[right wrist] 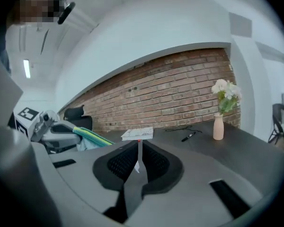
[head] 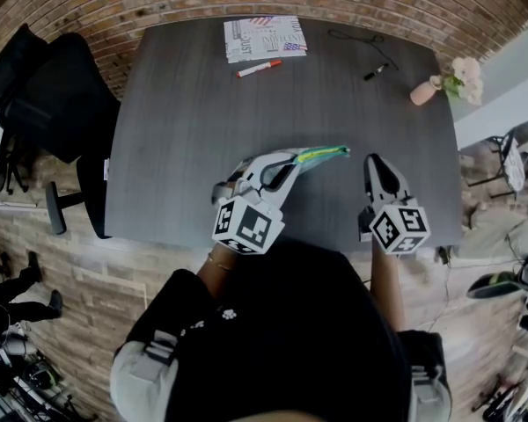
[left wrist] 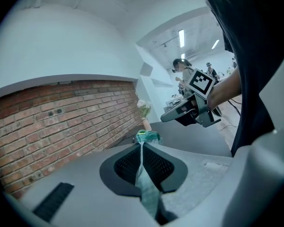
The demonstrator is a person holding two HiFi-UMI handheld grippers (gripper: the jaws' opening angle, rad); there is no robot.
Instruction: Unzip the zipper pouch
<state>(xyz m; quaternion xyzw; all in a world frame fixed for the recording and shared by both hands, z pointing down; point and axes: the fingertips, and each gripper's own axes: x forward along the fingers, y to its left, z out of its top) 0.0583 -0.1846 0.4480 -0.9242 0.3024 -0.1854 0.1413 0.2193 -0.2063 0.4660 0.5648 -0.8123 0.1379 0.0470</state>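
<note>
My black shirt (head: pixel 282 323) fills the bottom of the head view. Just past it sit the two marker cubes (head: pixel 248 225), with both tongs out over the near edge of the worktop (head: pixel 202 130).

Left tongs (head: pixel 290 162): clenched hard on the zipper pouch (head: pixel 324 154), teal fabric pinched right between the pads. The pouch is held up off the worktop, its green-and-yellow edge pointing toward my right.

Right tongs (head: pixel 375 161): released, pads a crack apart, nothing of the pouch in them. They hang just beside the pouch's free end without touching it.

So where are we? I'd judge the pull is either finished or not yet taken up. The zipper is too small to make out, so I can't say if the mouth is open. If it isn't, the right tongs need to catch the zipper and draw it along.

Writing: the printed paper (head: pixel 264 38) at the far edge carries headline-style text and a flag patch, too blurred to read. No brand shows on the pouch.
</note>
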